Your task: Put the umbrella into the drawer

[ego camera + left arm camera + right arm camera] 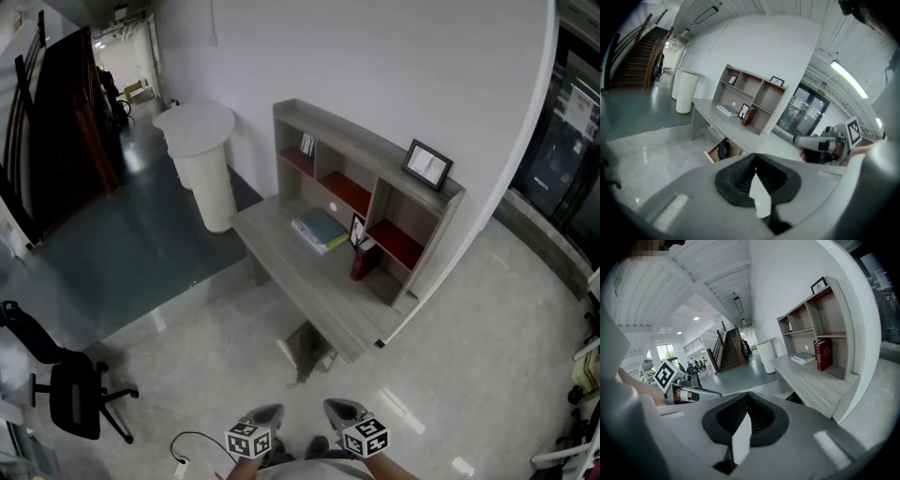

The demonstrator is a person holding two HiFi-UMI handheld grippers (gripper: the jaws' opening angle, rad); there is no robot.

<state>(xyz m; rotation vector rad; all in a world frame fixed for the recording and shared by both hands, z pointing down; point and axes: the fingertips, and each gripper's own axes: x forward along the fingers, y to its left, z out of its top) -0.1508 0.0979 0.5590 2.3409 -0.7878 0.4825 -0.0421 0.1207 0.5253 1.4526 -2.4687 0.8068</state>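
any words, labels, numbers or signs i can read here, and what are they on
No words or numbers can be read in any view.
red book: faint marks on the spine, too small to read.
picture frame: what it holds is too blurred to read.
marker cubes: black-and-white square patterns only, no letters.

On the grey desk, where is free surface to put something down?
Bare: the desk along its front edge, ahead of the book stack, and its right end by the red book. Crowded: the back, where these and a small frame meet the shelf unit.
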